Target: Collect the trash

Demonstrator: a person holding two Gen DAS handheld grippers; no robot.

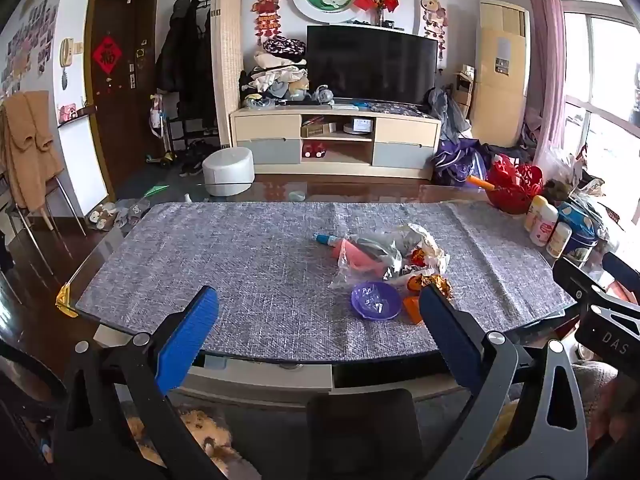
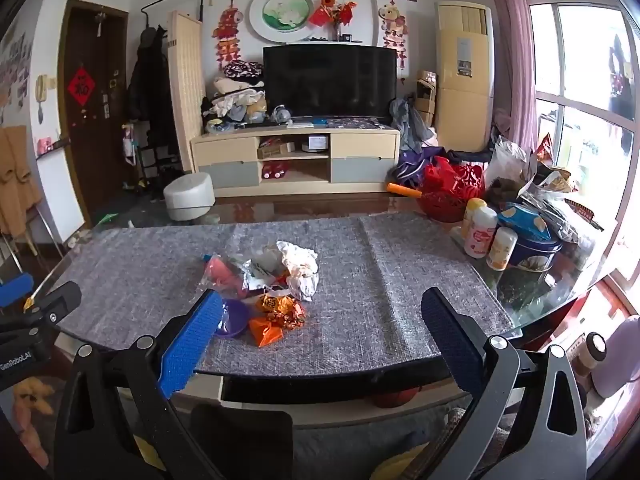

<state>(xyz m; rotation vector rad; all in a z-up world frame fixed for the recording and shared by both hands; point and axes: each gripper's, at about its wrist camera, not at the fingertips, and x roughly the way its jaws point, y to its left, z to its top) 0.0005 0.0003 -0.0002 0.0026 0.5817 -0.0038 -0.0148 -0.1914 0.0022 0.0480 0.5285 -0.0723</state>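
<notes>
Table (image 1: 240,248) under grey mat carries the trash pile (image 2: 280,276) mid-mat with purple bowl (image 1: 376,301) at its near edge, and I hold left gripper (image 1: 316,300) and right gripper (image 2: 322,304) before it, jaws spread, empty.

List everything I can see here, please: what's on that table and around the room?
Trash pile: one heap, mixed colours, middle of the table mat.
Purple bowl: one, near edge of the pile.
Crumpled tissue: one, white, right side of the pile.
Orange wrappers: several, front of the pile.
Grey mat: one, covering the glass table.
Bottles: three, white and yellow, table's right end.
Red basket: one, far right corner.
Television: one, black, on the cream cabinet.
White stool: one, on the floor.
Left hand-held gripper: blue pads, open, empty.
Right hand-held gripper: blue pads, open, empty.
</notes>
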